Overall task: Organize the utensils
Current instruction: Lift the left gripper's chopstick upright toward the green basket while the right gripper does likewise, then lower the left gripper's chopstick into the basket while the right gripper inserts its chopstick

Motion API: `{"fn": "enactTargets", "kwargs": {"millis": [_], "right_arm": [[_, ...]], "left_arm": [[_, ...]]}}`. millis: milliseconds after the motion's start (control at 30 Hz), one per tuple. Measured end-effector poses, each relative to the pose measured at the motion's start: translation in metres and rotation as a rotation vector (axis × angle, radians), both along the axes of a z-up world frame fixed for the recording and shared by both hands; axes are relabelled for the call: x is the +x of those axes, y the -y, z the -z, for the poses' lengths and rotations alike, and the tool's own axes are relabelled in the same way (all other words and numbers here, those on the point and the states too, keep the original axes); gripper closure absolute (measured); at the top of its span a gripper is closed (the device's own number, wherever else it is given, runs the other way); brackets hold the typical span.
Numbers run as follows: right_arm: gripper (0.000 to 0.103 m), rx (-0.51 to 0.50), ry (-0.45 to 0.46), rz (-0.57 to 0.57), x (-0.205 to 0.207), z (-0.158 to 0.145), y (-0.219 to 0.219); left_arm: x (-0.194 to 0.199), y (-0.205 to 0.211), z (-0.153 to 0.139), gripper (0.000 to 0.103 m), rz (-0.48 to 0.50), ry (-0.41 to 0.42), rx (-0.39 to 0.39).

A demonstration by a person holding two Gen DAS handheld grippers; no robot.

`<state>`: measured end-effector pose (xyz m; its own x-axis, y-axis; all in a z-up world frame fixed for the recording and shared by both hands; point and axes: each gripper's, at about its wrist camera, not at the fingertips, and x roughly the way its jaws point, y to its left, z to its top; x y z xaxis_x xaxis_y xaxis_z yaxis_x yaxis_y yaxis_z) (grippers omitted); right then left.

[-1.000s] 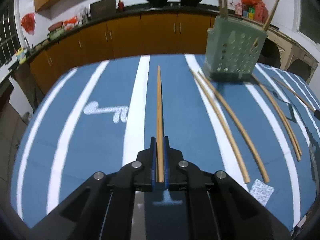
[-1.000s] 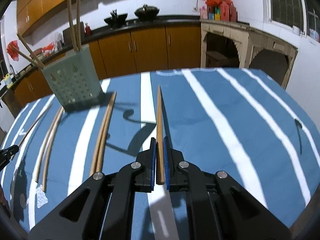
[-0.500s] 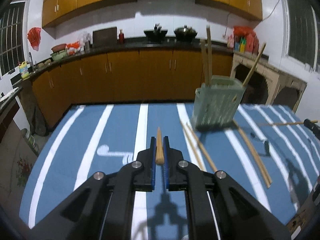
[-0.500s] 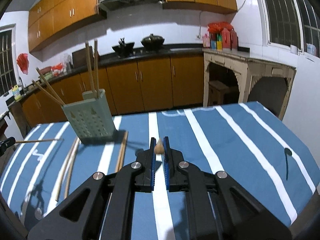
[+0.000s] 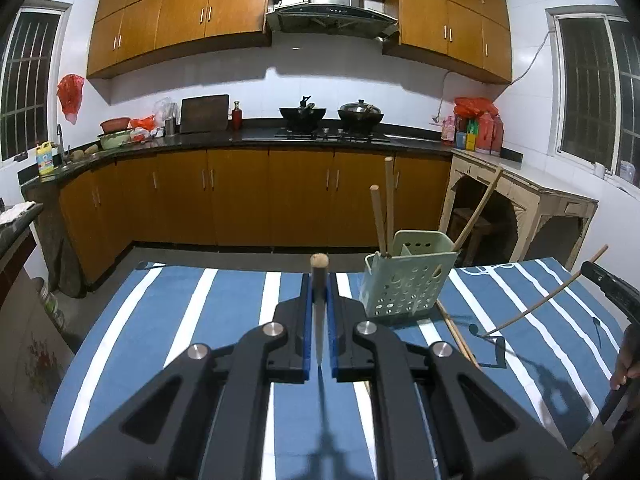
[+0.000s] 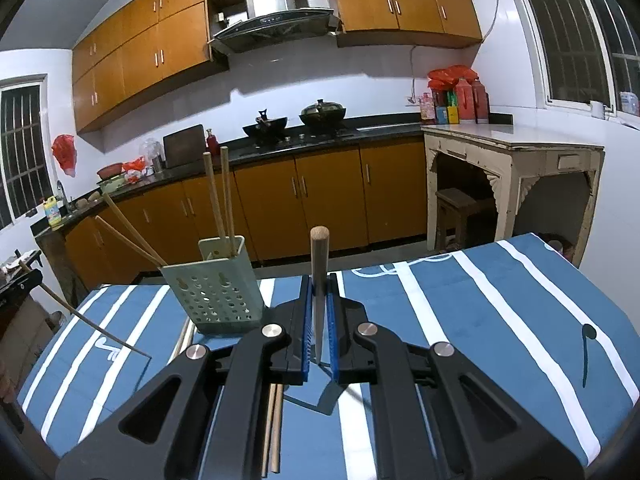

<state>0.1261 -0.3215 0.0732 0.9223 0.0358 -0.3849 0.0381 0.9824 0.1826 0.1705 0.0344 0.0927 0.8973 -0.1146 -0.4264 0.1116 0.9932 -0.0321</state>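
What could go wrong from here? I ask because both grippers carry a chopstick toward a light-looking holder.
1. The left gripper and right gripper each pinch one chopstick near an end, so the long free part may swing or slip.
2. The green holder already has sticks leaning outward; a new one could knock them, or tip the holder.
3. Both chopsticks heading for the same holder could cross and collide.
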Motion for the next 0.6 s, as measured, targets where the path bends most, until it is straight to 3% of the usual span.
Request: {"fn": "enactTargets", "kwargs": {"millis": [367,600], "right_arm": [[0.095,0.003,0.006,-0.011,0.005,-0.008,-0.003],[0.095,0.012,0.052,-0.066,0.006,-0.044,-0.012]], "left_arm": [[0.001,0.005,-0.001,0.095,0.003,0.004,0.008],[0.001,0.01,-0.026,0.095,0.035,0.038,-0.003]]}}
